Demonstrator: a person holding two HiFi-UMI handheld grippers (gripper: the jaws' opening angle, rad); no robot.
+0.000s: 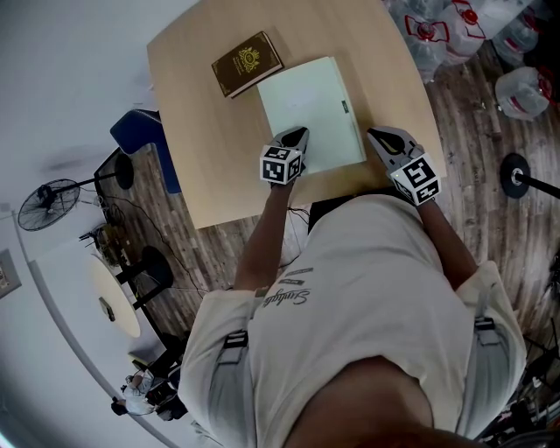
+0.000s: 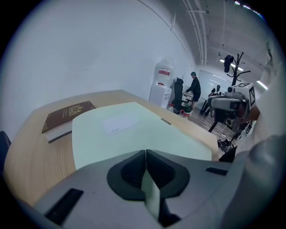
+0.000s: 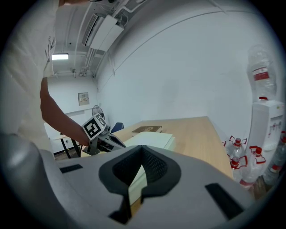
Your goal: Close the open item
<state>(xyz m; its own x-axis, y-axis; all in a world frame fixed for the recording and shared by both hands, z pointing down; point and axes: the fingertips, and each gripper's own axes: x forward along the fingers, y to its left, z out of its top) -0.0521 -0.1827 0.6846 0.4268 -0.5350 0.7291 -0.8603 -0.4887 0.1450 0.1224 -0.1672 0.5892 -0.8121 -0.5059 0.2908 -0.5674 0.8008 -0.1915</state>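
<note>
So the pale green book (image 1: 311, 109) is lying flat and shut on the tabletop (image 1: 201, 131), roughly in the middle, with its long side running away from the person. A smaller brown book (image 1: 247, 63) with a gold emblem sits just beyond its far left corner, also shut.

The left gripper (image 1: 296, 136) is at the green book's near left corner, tip over the cover. From the head view I can't say if it's actually touching or just above it. In the left gripper view its fingers (image 2: 129, 170) are pressed together with nothing between them, and the green cover (image 2: 134, 129) spreads out right ahead of the tips, brown book (image 2: 67, 114) off to the left.

The right gripper (image 1: 378, 134) is off the book, just beside its near right corner, over bare wood close to the table edge. Its fingers (image 3: 154, 167) are pressed together too, holding nothing. The right gripper view shows the book's page edge (image 3: 149, 141) ahead and a bit left, with the left gripper (image 3: 117, 142) at the book's other corner.

Water bottles (image 1: 455, 26) are piled on the floor past the table's right side.
</note>
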